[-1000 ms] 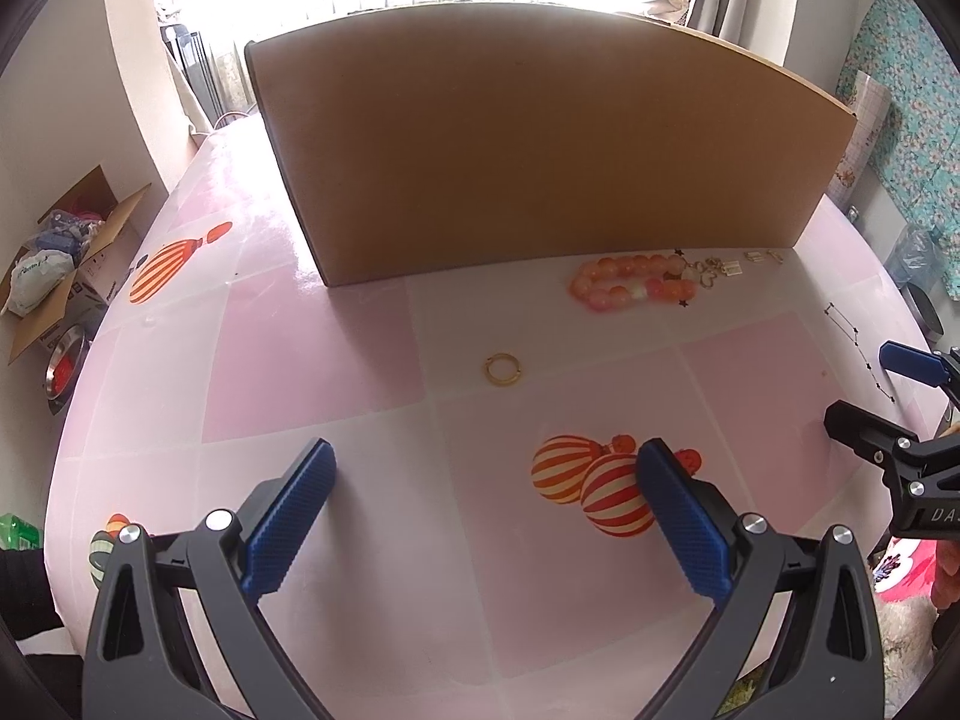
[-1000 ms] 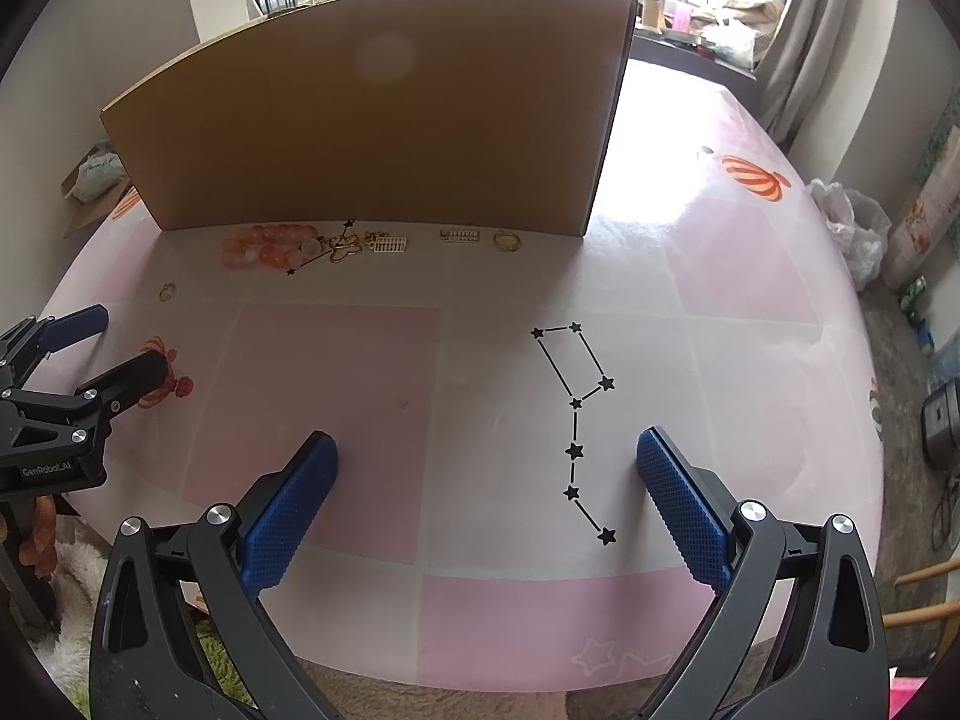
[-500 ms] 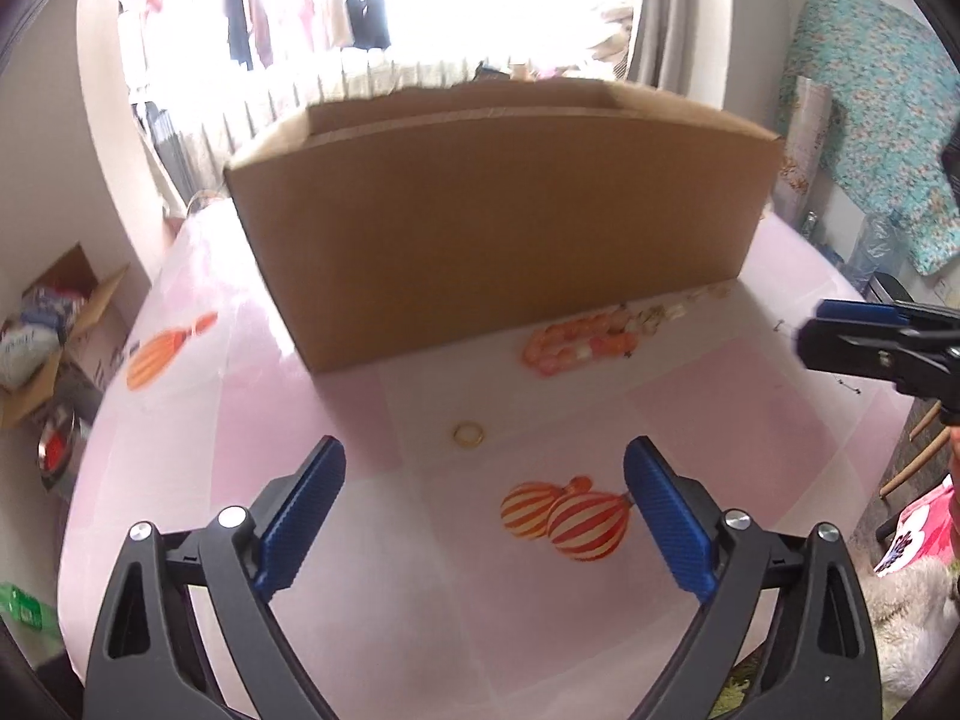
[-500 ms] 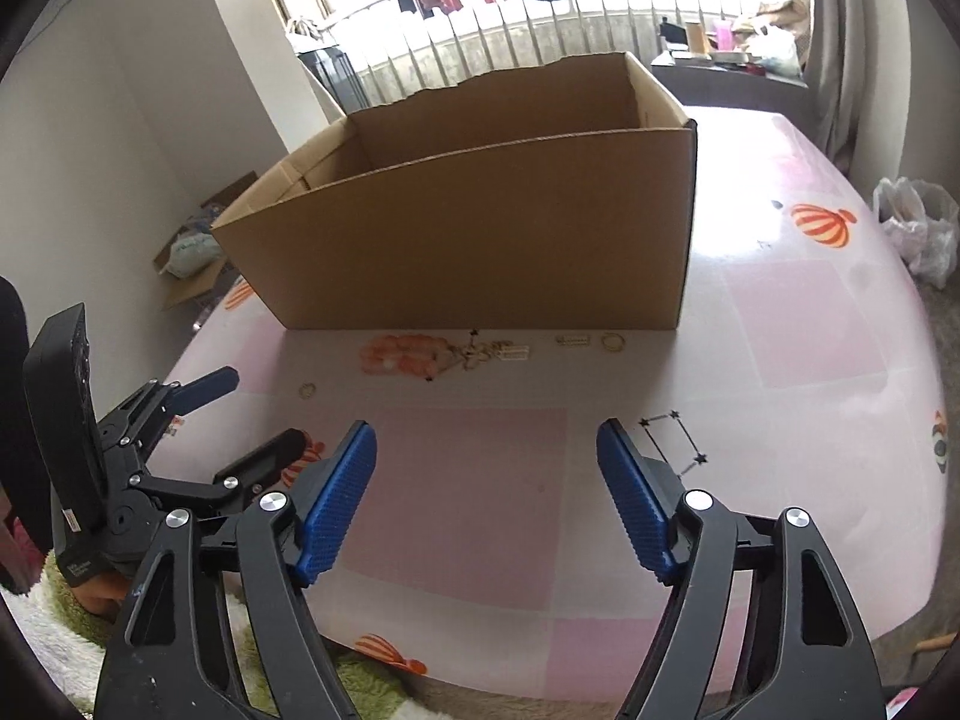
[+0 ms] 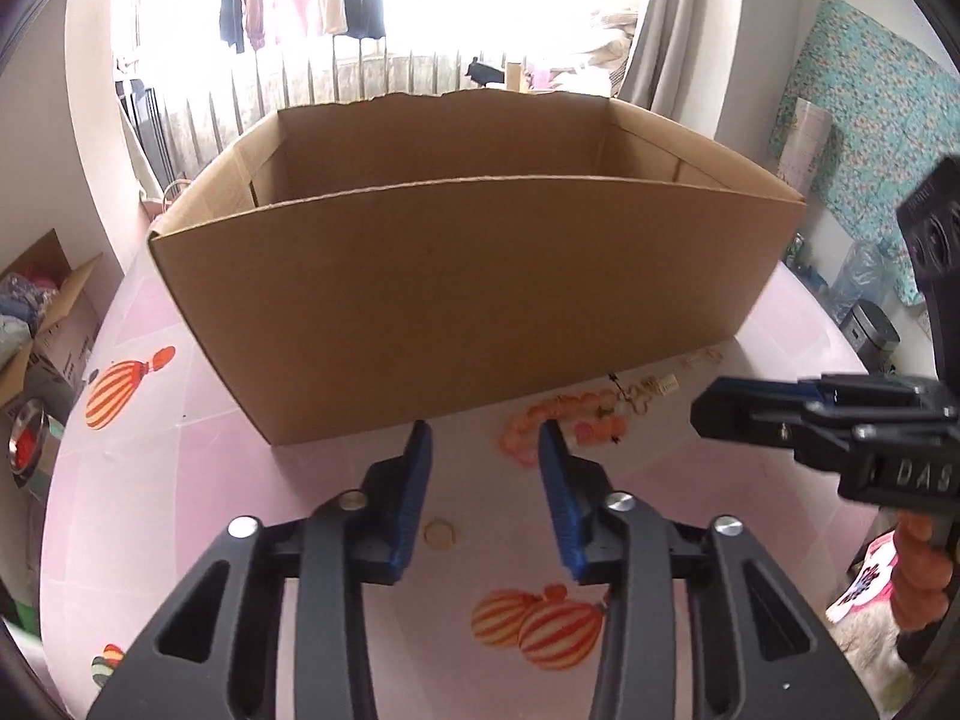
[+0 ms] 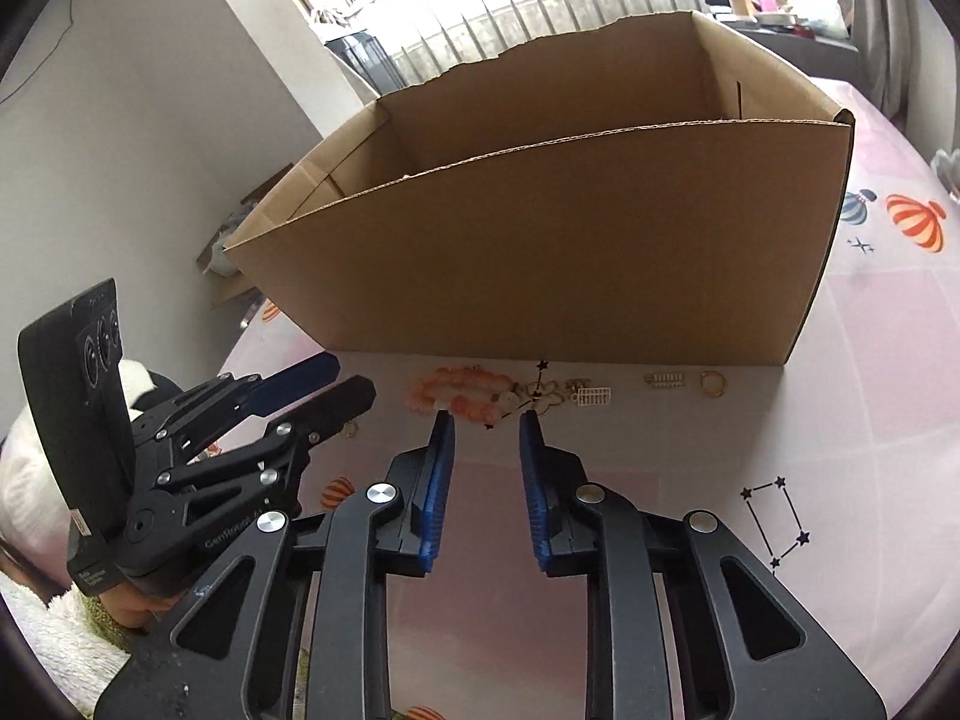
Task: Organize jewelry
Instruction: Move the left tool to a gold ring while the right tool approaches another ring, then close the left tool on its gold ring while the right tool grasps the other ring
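Left wrist view: the left claw (image 5: 483, 468) hangs above the pink table with balloon prints (image 5: 180, 480), its blue pads closing with nothing between them.
Right wrist view: the right claw (image 6: 483, 450) is closing too, also empty, aimed toward the jewelry row.
Open brown cardboard box (image 6: 570, 252): stands at the back of the table, top open, presumably the place the pieces should go (its floor is hidden from both cameras).
String of peach and orange beads (image 6: 462, 393): lies on the table just in front of the box wall, tangled with a small gold charm chain (image 6: 546, 393).
Small white comb-shaped clip (image 6: 594, 397): beside the chain, with another pale clip (image 6: 663, 380) and a thin gold ring (image 6: 713, 383) further right along the same wall.
Gold hoop ring (image 5: 439, 534): lies apart from the row, on the table under the left claw.
Why so placed: the pieces sit lined against the box, within easy reach of either claw.
Judgement: nothing is lifted yet; both claws would need to reopen before taking a piece.
Risk: the chain may drag the beads along.
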The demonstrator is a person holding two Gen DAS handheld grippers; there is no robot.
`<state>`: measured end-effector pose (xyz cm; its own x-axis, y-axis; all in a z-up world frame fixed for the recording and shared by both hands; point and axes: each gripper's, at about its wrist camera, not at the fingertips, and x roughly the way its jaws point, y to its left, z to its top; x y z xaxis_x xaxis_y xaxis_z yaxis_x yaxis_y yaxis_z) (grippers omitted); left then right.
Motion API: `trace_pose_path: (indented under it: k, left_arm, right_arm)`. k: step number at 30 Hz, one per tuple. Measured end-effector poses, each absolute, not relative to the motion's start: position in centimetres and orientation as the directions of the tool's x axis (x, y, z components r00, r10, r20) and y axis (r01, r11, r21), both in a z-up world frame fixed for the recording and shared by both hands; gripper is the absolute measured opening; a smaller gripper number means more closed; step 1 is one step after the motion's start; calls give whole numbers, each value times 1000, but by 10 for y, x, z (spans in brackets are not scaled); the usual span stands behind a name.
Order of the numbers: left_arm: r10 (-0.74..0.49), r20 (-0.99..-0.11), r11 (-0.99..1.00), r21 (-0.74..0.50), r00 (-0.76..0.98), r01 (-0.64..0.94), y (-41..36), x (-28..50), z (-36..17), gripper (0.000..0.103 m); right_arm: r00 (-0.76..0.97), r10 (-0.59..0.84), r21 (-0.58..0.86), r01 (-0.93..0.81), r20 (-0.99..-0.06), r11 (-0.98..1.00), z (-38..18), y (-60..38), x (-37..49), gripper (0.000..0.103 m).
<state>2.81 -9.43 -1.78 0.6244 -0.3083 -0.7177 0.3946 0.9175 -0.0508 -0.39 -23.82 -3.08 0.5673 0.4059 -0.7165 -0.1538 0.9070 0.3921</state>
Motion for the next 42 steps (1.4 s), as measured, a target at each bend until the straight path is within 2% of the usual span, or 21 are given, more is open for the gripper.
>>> trace_pose_path:
  k: [4, 12, 28, 34, 38, 42]
  left_arm:
    - [-305, -724, 926, -76, 619, 369, -84, 33, -16, 24]
    - [-272, -745, 946, -91, 610, 311, -51, 20, -14, 22]
    - [-274, -808, 925, -73, 522, 373, -69, 20, -39, 22]
    - [-258, -802, 902, 0, 539, 432, -76, 22, -41, 22]
    - [-264, -800, 889, 15, 538, 458, -78, 21, -41, 12]
    - [-268, -798, 885, 17, 540, 464, -79, 22, -42, 12]
  right_arm:
    - [579, 390, 374, -153, -716, 915, -29, -242, -4, 19]
    - [576, 377, 402, -89, -725, 911, -35, -268, -10, 20]
    - [525, 442, 445, -128, -728, 886, -50, -260, -1, 22]
    - [521, 446, 451, -127, -727, 883, -50, -260, 0, 22]
    - [527, 441, 449, -122, -727, 885, -48, -260, 3, 22]
    - [542, 418, 431, -110, -729, 895, -44, -265, 1, 22]
